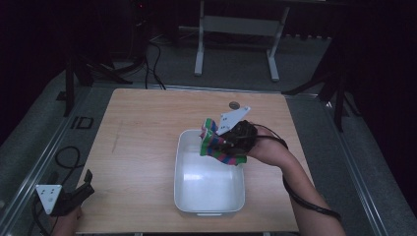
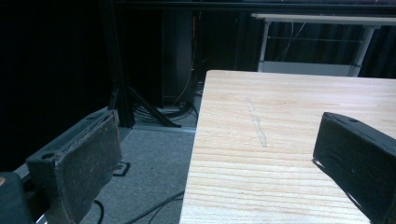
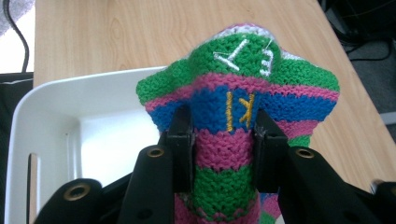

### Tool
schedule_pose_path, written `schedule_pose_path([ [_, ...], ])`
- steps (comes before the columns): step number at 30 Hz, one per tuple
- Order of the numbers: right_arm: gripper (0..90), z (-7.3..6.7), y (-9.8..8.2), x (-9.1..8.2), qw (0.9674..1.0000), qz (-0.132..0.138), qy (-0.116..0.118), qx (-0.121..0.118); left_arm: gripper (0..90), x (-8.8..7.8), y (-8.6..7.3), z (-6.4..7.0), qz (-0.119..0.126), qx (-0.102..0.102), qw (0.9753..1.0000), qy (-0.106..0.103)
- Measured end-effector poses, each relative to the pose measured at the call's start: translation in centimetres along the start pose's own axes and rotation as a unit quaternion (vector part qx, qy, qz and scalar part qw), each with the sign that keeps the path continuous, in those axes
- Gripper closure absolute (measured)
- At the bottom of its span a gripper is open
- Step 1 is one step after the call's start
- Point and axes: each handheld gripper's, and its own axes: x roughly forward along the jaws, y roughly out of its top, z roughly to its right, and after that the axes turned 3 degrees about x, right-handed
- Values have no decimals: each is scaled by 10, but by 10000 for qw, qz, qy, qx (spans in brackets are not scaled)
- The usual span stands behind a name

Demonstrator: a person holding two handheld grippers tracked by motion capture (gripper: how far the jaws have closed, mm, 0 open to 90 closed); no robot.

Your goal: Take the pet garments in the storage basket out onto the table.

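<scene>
Holding a striped knitted piece (image 1: 216, 145) over the white bin's (image 1: 209, 209) far right corner, right gripper (image 1: 221, 142), high view | left gripper (image 1: 83, 184) at table's (image 1: 142, 128) near left corner | left gripper view: fingers (image 2: 79, 163) apart, empty | right gripper view: fingers (image 3: 180, 140) clamped on the knit (image 3: 233, 107).

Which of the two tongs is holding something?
The right tongs, clamped on the striped knitted piece above the white bin. The left tongs stand open and empty at the table's corner.
</scene>
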Motion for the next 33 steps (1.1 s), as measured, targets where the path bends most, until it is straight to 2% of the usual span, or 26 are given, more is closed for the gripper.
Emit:
schedule_pose_path([
  [6,662,10,-9,-16,9996,46,-237,147,13,0,0,0,4,-7,10000,-1],
  [7,661,14,-15,-23,9992,52,-327,213,13,0,0,0,5,1,10000,-2],
  [12,661,22,-29,-37,9979,86,-504,387,14,0,0,0,1,5,10000,-1],
  [15,661,24,-32,-40,9975,81,-554,427,13,0,0,0,4,7,10000,2],
  [16,660,28,-41,-46,9966,75,-629,530,13,0,0,0,3,6,10000,4],
  [26,660,42,-80,-68,9907,53,-955,969,13,0,0,1,13,28,10000,15],
  [28,660,43,-84,-70,9901,27,-971,1017,13,0,0,1,13,31,10000,19],
  [29,659,46,-94,-73,9881,40,-1028,1142,13,0,0,1,9,21,10000,20],
  [33,659,48,-107,-72,9866,-47,-1079,1227,13,0,0,1,12,19,10000,23],
])
